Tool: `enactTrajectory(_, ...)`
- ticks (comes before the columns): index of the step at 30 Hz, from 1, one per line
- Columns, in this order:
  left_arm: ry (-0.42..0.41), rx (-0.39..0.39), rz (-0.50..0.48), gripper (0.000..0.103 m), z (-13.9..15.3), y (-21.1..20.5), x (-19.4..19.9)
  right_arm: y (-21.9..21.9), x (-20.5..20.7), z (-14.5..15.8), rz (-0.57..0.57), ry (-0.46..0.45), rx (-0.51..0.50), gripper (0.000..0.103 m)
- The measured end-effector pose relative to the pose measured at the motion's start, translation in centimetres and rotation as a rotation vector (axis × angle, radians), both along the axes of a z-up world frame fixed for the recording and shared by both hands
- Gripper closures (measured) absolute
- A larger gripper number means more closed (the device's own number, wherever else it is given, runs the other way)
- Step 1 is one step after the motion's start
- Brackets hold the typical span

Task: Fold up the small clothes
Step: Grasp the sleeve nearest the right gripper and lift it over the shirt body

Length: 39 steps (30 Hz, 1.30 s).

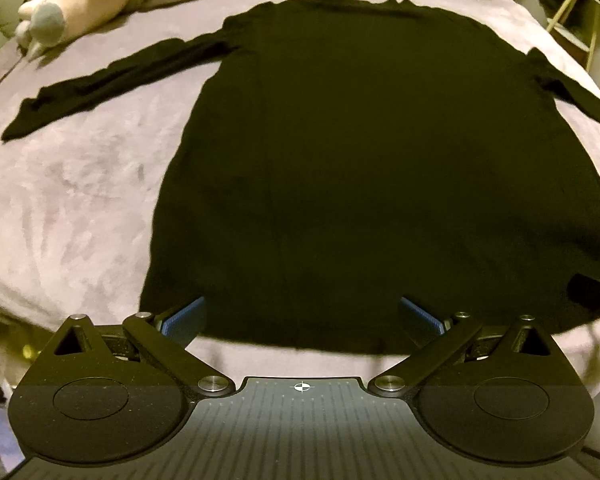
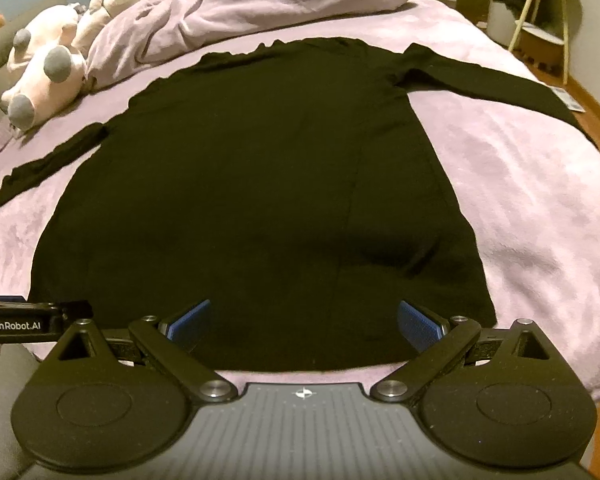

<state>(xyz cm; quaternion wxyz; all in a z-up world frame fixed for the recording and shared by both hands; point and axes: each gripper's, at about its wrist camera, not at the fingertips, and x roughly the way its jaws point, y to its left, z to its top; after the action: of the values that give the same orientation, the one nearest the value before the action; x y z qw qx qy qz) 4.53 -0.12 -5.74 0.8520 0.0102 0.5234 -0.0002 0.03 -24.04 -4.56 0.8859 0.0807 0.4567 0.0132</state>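
Jaws on my left gripper [image 1: 302,316] and right gripper [image 2: 303,320] are standing apart, hovering over the hem of the flat black long-sleeved top [image 1: 360,160] lying on lilac fleece bedding [image 1: 80,200].

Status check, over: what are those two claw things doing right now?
Both tools open, left and right, at hem. Black top flat on bed, sleeves spread. Stuffed toy off to side.

Dim, warm yellowish indoor light; strong fisheye bending at soft, blurred edges, black fabric detail lost.
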Motion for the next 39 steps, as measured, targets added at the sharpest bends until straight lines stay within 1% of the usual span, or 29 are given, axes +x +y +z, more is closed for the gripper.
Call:
enactTrajectory(1,-0.004,-0.001,0.01,0.0,-0.2,0.1,0.5,-0.4,0.2,-0.1,0.006,-0.022,0.018,0.004)
enactTrajectory(3,-0.018,0.005,0.029,0.0,-0.4,0.4,1.5,-1.8,0.7,-0.3,-0.008,-0.103,0.046,0.004)
enactTrajectory(5,-0.047,0.017,0.06,0.0,-0.5,0.9,2.9,-4.4,1.5,-0.4,-0.076,-0.196,0.046,0.004)
enactTrajectory(7,-0.079,0.02,0.082,0.0,-0.6,1.3,4.4,-8.1,3.0,-0.7,-0.164,-0.252,0.076,0.004)
enactTrajectory(8,-0.09,0.022,0.092,0.0,-0.7,1.4,5.3,-10.5,4.1,-1.0,-0.217,-0.259,0.115,0.004)
enactTrajectory(11,-0.114,0.021,0.139,0.0,-1.2,1.8,8.1,-18.2,6.9,-2.0,-0.385,-0.281,0.285,0.005)
enactTrajectory(13,-0.123,0.006,0.165,0.0,-1.6,2.0,9.8,-22.8,8.3,-2.6,-0.517,-0.299,0.348,0.01)
enactTrajectory(15,-0.141,0.005,0.196,0.0,-1.7,2.1,11.4,-26.9,9.4,-3.3,-0.646,-0.306,0.391,0.028)
enactTrajectory(17,-0.161,-0.001,0.22,0.0,-1.8,2.2,12.8,-30.4,10.3,-4.3,-0.757,-0.3,0.445,0.037)
enactTrajectory(18,-0.169,0.001,0.226,0.0,-2.0,2.3,13.3,-31.9,10.8,-4.9,-0.81,-0.289,0.466,0.046)
enactTrajectory(19,-0.172,0.01,0.231,0.0,-2.2,2.2,13.8,-33.3,11.2,-5.4,-0.859,-0.289,0.485,0.051)
enactTrajectory(22,-0.161,0.053,0.231,0.0,-2.9,1.9,14.6,-36.4,11.9,-7.2,-0.971,-0.301,0.554,0.056)
enactTrajectory(25,-0.17,0.1,0.195,0.0,-3.4,1.5,14.6,-38.2,12.7,-8.9,-1.056,-0.325,0.624,0.058)
enactTrajectory(26,-0.173,0.107,0.188,0.0,-3.6,1.4,14.6,-38.7,13.1,-9.4,-1.08,-0.326,0.637,0.06)
enactTrajectory(28,-0.173,0.098,0.191,0.0,-3.6,1.5,14.6,-39.7,13.4,-10.1,-1.116,-0.335,0.653,0.065)
enactTrajectory(30,-0.166,0.074,0.202,0.0,-3.7,1.8,14.8,-40.0,13.9,-10.6,-1.147,-0.326,0.65,0.082)
enactTrajectory(32,-0.159,0.045,0.211,0.0,-3.7,2.3,14.9,-40.5,14.6,-10.7,-1.143,-0.312,0.612,0.094)
enactTrajectory(33,-0.156,0.033,0.214,0.0,-3.8,2.6,14.9,-40.5,14.7,-10.3,-1.136,-0.309,0.585,0.098)
enactTrajectory(35,-0.149,0.015,0.216,0.0,-3.9,3.0,15.0,-40.1,15.1,-9.1,-1.108,-0.317,0.488,0.099)
enactTrajectory(37,-0.144,0.0,0.214,0.0,-3.8,3.3,15.1,-38.4,15.7,-6.6,-1.054,-0.353,0.329,0.1)
enactTrajectory(39,-0.145,-0.006,0.206,0.0,-3.5,3.5,15.0,-35.5,16.8,-4.1,-0.949,-0.406,0.15,0.1)
